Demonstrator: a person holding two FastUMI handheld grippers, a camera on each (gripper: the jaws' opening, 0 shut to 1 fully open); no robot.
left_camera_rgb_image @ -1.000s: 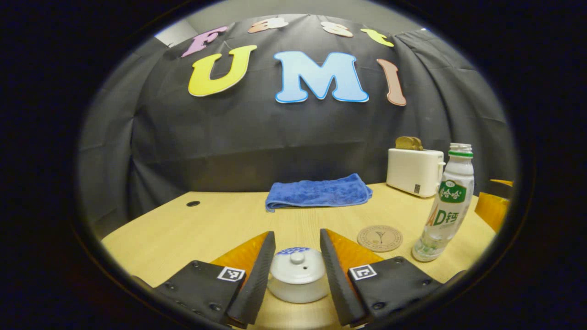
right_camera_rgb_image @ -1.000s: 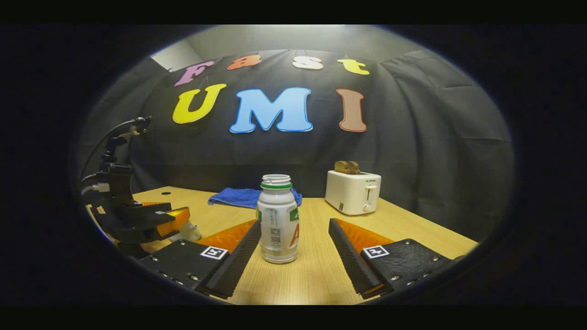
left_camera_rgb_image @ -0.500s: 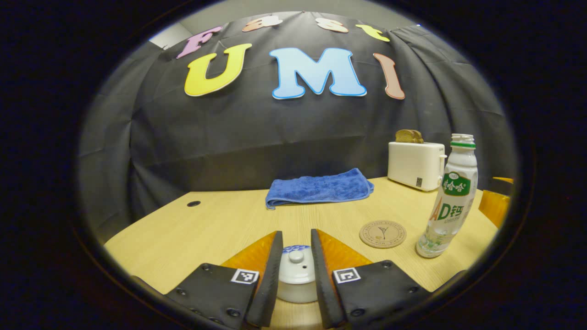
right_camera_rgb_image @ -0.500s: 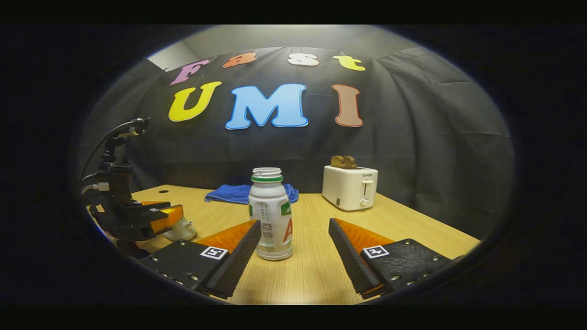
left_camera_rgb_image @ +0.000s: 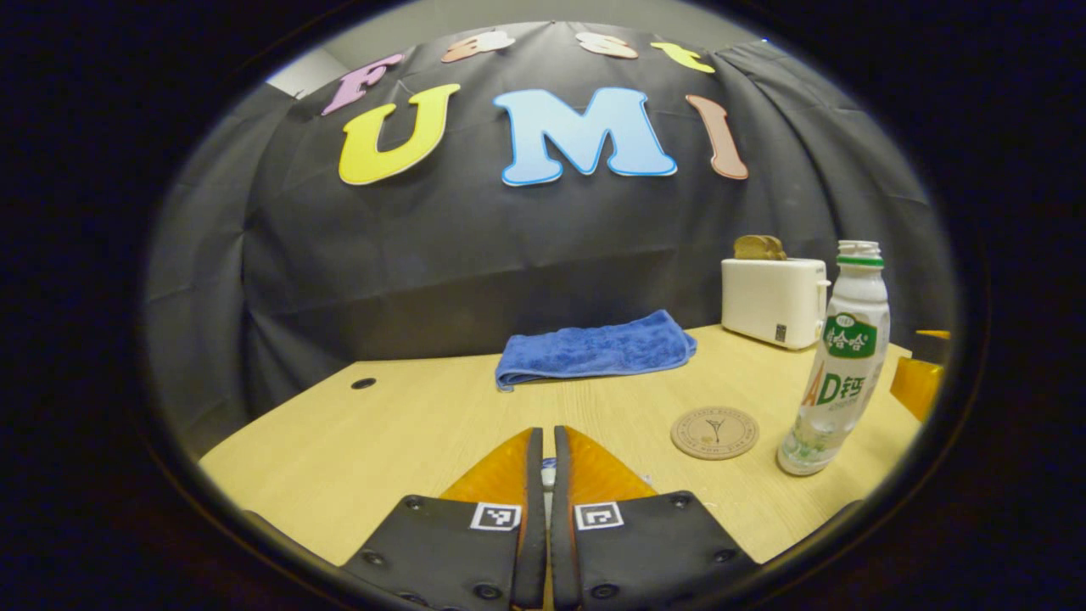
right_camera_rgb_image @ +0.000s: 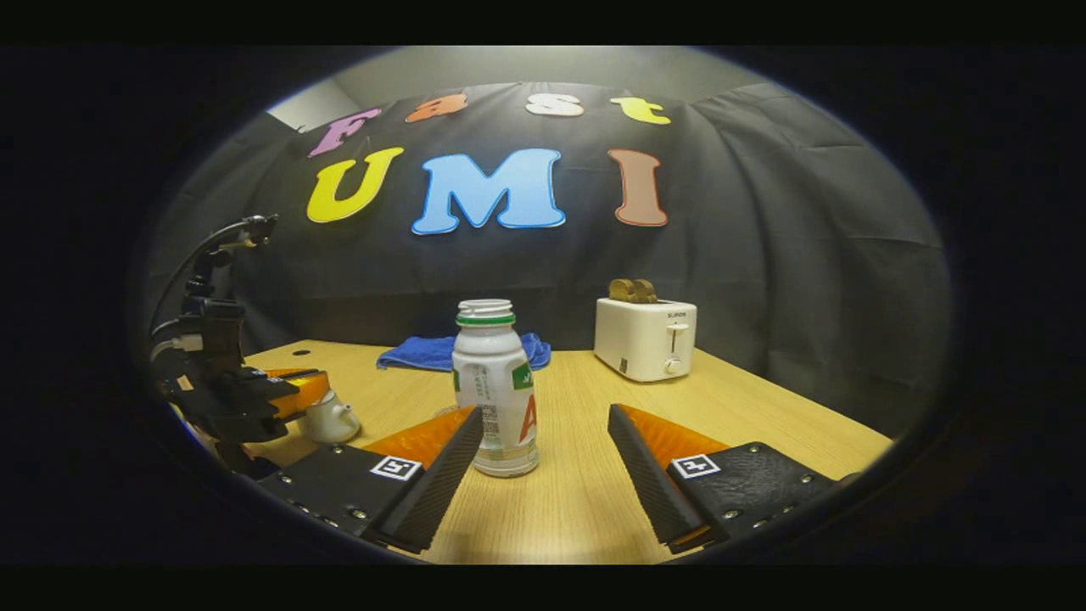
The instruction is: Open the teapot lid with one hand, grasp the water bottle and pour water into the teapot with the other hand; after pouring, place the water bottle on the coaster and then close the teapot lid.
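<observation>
White ceramic teapot sits on light wooden desk, left tool clamped on its lid knob. Right tool spread wide around clear plastic water bottle, not touching. Round cork coaster just beside bottle.

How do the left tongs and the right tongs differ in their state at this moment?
The left tongs are closed, apparently on the teapot lid knob; the right tongs are wide open. The left tongs sit over the teapot; the right tongs flank the water bottle, still standing on the table. Both point toward the wall.
</observation>
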